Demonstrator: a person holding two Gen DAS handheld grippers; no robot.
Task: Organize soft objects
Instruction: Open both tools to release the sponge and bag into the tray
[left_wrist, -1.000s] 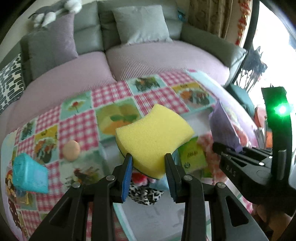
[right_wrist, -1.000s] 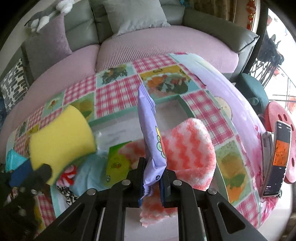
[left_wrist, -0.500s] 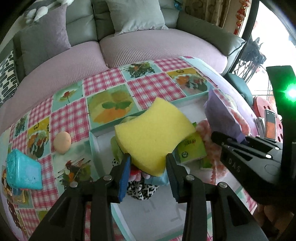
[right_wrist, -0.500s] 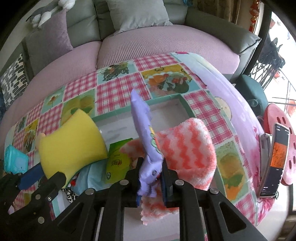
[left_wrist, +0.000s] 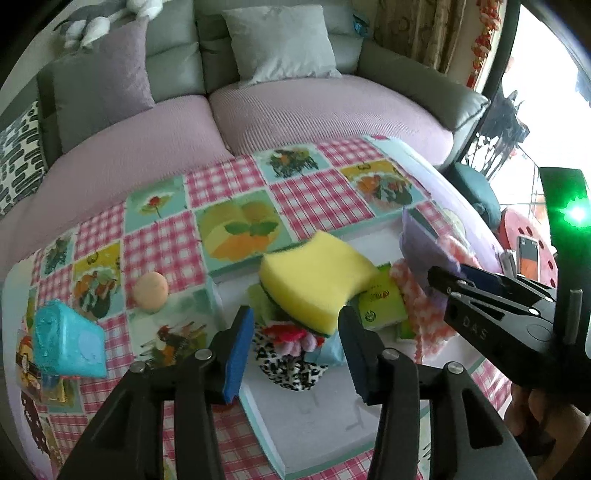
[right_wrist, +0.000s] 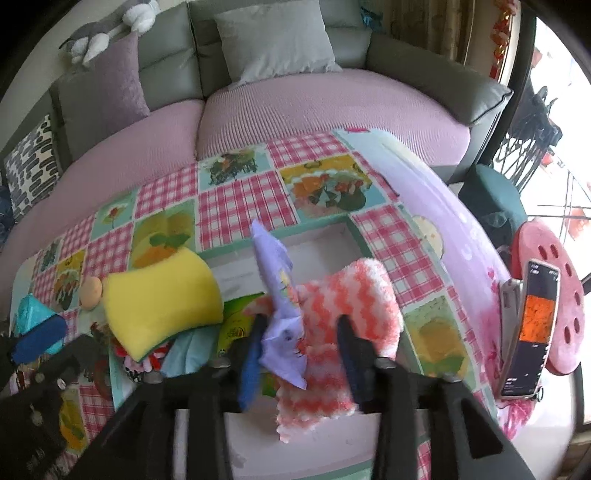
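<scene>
In the left wrist view my left gripper (left_wrist: 295, 332) hangs over a white tray (left_wrist: 314, 424), its jaws opening. The yellow sponge (left_wrist: 317, 280) lies beyond them on a pile of soft items, free of the left pad and just at the right fingertip. My right gripper (right_wrist: 301, 343) is also opening its jaws. A purple packet (right_wrist: 277, 280) stands loose between them, leaning on the left finger (right_wrist: 251, 354) over a pink-and-white fuzzy cloth (right_wrist: 347, 299). The yellow sponge (right_wrist: 159, 302) shows at left in the right wrist view.
A green packet (left_wrist: 380, 302) and a leopard-print item (left_wrist: 288, 365) lie in the tray. A peach ball (left_wrist: 150, 291) and a teal pack (left_wrist: 68, 339) sit on the checked tablecloth at left. A phone (right_wrist: 532, 325) leans by a red stool at right. A sofa stands behind.
Both pairs of jaws have spread. The yellow sponge left the left pads and settled onto the pile. The purple packet came free of the right pads and tilted left.
</scene>
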